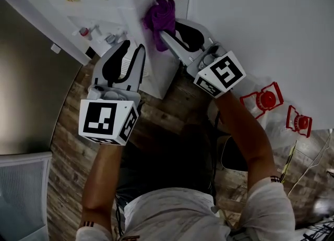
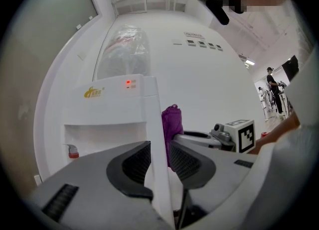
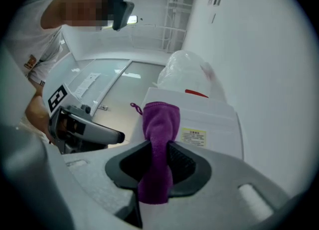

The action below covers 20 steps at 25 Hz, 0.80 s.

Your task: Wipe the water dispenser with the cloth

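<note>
Right gripper [image 3: 158, 157] has its 2 jaws clamped on the purple cloth [image 3: 160, 124]. The cloth is pinched low, so a folded wad sticks out past the tips as the wiping pad. In the head view the right gripper [image 1: 172, 30] pushes that wad [image 1: 162, 18] flat against the upper side panel of the water dispenser [image 1: 120, 0], near its front corner, so the cloth is in contact and wiping looks under way. Left gripper [image 2: 159, 157] holds no cloth: its jaws are closed in on the dispenser's vertical front corner edge, with the white edge running up between the 2 pads. This is likely a brace so the cabinet doesn't shift under the wipe pressure. I can't be sure how hard it grips. From the head view the left gripper [image 1: 132, 47] sits lower on that corner, just beside the tap recess with the red tap [image 1: 83, 32]. The cloth [image 2: 172, 122] shows round the corner in the left gripper view, just beyond that edge. Further up on the dispenser [image 2: 119, 109] are the front panel with 1 red light [image 2: 128, 81] and the bottle [image 2: 122, 52] on top. The side panel carries a yellow label [image 3: 193, 137], not yet reached by the cloth. Judgement: most of the side and all of the front are left to wipe. The risk is the cloth slipping from the jaws on a long stroke.
</note>
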Motion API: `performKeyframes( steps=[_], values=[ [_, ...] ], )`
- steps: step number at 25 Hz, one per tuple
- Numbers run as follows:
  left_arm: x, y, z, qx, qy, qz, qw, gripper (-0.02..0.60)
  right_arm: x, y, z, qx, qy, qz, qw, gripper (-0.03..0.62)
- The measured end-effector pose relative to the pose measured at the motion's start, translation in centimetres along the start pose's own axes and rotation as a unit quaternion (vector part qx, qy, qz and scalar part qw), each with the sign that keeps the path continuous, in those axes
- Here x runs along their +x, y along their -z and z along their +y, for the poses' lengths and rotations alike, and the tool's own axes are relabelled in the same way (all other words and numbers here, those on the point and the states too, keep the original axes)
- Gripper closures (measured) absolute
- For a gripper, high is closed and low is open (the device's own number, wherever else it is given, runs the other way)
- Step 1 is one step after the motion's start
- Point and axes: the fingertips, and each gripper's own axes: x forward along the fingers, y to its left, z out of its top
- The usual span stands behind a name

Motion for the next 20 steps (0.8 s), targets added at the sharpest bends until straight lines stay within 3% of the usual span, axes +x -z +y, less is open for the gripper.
performKeyframes(
  steps=[6,12,20],
  values=[
    [0.0,1.2,-0.5,0.002,0.001,-0.008,1.0000,0.469,0.2,3.2,-7.0,0.013,0.061,0.016,0.998,0.494],
    [0.0,2.8,-0.4,0.018,0.001,-0.005,0.9998,0.469,0.2,5.9,-13.2,-0.013,0.129,0.039,0.991,0.494],
    [-0.1,5.1,-0.3,0.017,0.001,0.001,0.9999,0.469,0.0,8.1,-16.2,-0.040,0.167,0.066,0.983,0.494]
  ],
)
